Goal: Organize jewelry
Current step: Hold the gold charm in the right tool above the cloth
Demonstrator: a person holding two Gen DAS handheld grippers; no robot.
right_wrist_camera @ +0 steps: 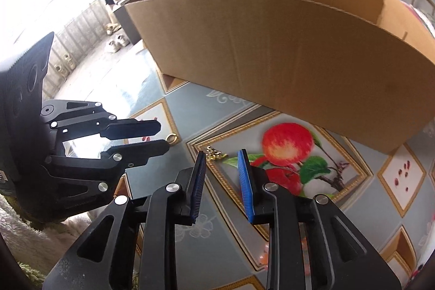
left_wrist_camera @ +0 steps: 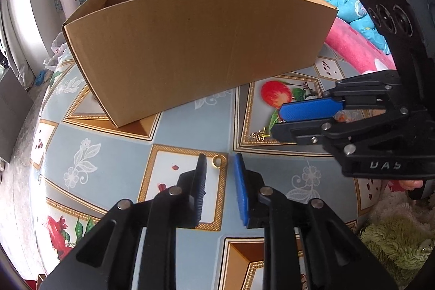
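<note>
**Operator:** Where do the task items lie?

**Technician:** A gold ring point(left_wrist_camera: 219, 161) lies flat on the patterned tablecloth point(left_wrist_camera: 174, 124), just past the tips of the left gripper point(left_wrist_camera: 219, 167) and in line with the gap between them. A gold chain point(right_wrist_camera: 214, 154) lies bunched to the right of the ring, at the left edge of the printed apple panel, just ahead of the right gripper point(right_wrist_camera: 220, 163). The open cardboard box point(left_wrist_camera: 190, 45) stands on the far side of both items.

**Operator:** Finger state?

**Technician:** Left gripper: jaws parted moderately, wider than the ring, holding nothing. Right gripper: jaws parted by a similar amount, also holding nothing. Neither appears to touch an item.

**Operator:** Expected handling of the ring?

**Technician:** Judged light, rigid and smooth. A flat, thin metal band offers little height above the cloth, so the pads must come down almost to the surface. Close across the outer diameter, one pad on each side of the band. Risk: the ring may skid on the glossy cloth or flip out as the pads close.

**Operator:** And the chain?

**Technician:** Judged light and fully limp. It will not hold its shape and will hang when lifted. Grip the densest part of the bunch, not a loose end; trailing links may snag the box wall on transfer. Fine links could slip between ribbed pads if gripped thinly.
</note>
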